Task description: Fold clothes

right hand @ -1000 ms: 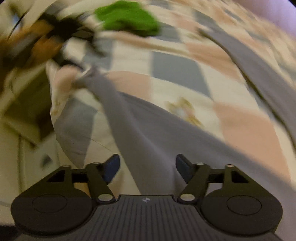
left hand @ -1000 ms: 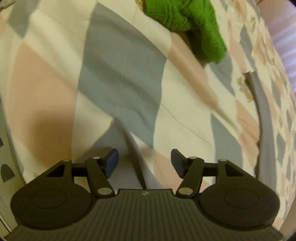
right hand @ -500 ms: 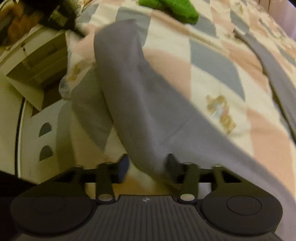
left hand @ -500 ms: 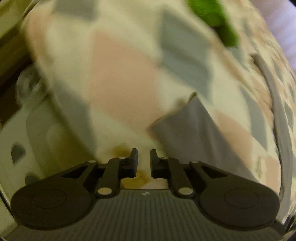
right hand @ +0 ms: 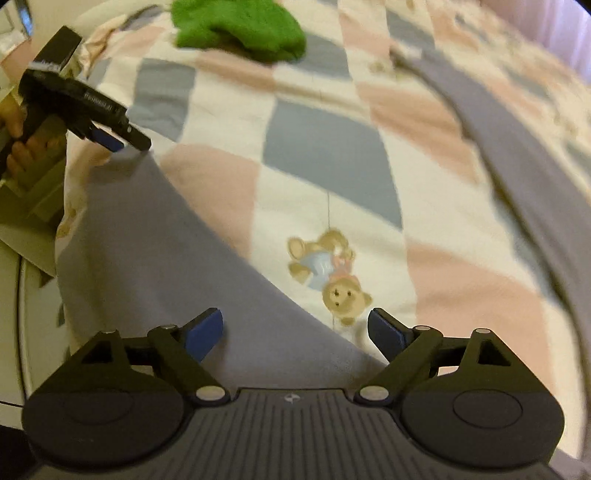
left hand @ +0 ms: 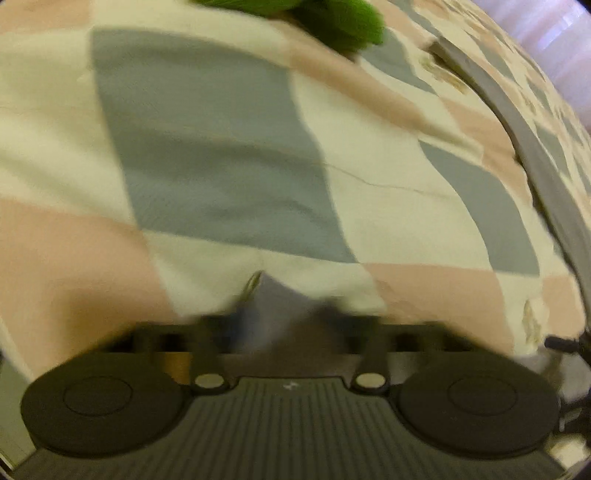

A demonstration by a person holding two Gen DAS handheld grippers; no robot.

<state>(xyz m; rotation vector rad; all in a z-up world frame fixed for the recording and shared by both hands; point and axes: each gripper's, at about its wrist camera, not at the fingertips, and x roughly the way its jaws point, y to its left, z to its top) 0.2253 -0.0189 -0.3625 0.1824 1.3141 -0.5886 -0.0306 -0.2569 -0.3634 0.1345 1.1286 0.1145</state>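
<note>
grey garment point(right hand: 177, 258) spread from lower centre to upper left of the frame on a checked bedspread point(right hand: 325, 155), left tongs point(right hand: 127, 142) closed on its corner, right tongs point(right hand: 295, 334) opening, unpinched cloth between, green knit point(right hand: 240, 26) at top

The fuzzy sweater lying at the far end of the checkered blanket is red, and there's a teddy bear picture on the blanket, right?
Not quite: the sweater is green, not red. The right wrist view shows it lying at the far end of the checkered blanket, and the teddy bear picture is on the blanket, just as you said.
</note>
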